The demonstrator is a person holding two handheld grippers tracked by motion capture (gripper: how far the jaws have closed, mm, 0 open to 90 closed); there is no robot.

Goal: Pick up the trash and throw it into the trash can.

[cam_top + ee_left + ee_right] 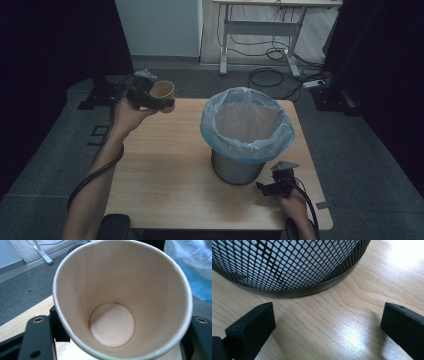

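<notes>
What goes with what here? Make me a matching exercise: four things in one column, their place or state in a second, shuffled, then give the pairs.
Things
1. paper cup
2. mesh bin
3. bin liner
4. right gripper

Places or states
A. pale blue, folded over the rim
B. jaws open, low over the table's near right corner
C. clamped in the left gripper, empty inside
D. standing on the wooden table, right of centre

Pairs: 1-C, 2-D, 3-A, 4-B

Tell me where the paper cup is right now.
In the high view the paper cup is at the upper left, clamped in the left gripper above the table's far left corner, left of the lined bin.
</notes>
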